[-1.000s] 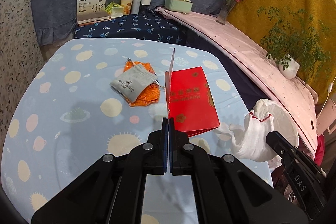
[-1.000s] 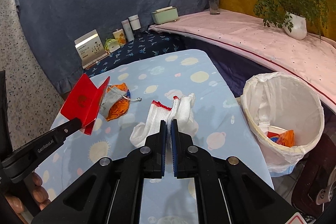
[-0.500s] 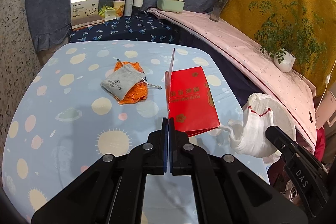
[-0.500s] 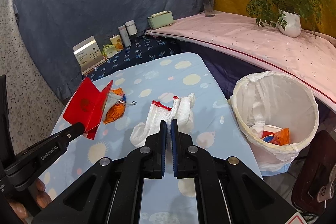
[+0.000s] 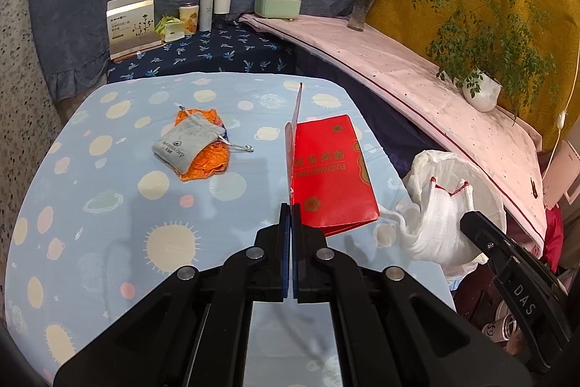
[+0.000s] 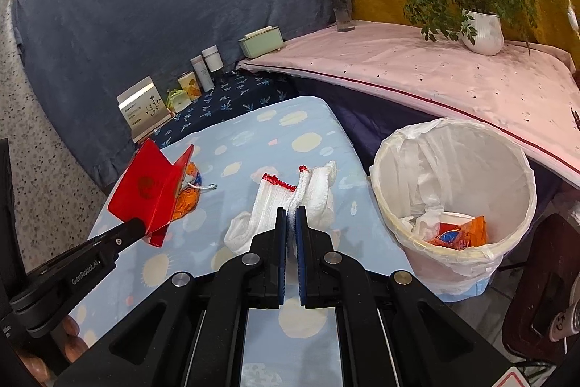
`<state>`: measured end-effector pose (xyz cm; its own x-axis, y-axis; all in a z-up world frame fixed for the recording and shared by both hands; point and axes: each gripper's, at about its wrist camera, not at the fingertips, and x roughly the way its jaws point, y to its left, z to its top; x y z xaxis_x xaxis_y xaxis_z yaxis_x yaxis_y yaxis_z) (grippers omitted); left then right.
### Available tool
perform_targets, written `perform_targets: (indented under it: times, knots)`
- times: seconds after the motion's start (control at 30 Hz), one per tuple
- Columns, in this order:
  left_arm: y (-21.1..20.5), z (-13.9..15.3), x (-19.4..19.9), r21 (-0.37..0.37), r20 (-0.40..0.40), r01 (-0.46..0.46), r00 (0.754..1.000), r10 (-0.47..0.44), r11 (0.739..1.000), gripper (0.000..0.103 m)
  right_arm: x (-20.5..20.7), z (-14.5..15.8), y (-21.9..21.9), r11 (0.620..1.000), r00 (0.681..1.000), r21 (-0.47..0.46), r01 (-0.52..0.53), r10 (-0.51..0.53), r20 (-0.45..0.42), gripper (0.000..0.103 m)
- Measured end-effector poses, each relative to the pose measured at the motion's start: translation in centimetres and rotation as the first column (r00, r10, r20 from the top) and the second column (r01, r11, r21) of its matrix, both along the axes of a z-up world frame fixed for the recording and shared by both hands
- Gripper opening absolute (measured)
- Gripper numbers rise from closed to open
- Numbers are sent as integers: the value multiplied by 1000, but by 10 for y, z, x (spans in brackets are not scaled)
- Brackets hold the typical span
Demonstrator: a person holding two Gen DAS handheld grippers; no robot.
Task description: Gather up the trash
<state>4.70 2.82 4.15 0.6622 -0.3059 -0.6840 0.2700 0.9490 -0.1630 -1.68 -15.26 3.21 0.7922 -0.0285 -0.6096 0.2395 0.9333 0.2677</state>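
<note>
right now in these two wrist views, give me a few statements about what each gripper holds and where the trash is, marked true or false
1. The left gripper is shut on the red envelope. True.
2. The right gripper is empty. False: it is shut on the white glove.
3. The lined bin already holds trash. True.
4. The grey pouch lies in the bin. False: it lies on the orange wrapper on the table.

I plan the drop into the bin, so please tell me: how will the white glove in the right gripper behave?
The white glove droops around the right gripper, so it is probably floppy and light. Its knitted fabric may snag on the pads rather than slip.
</note>
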Motion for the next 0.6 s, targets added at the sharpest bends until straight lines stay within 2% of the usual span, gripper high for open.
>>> perform_targets:
  times: [0.6]
  knots:
    - [-62, -9, 3, 23, -19, 108, 994, -107, 994, 0, -13, -7, -57, 994, 995, 20, 103, -104, 5, 5]
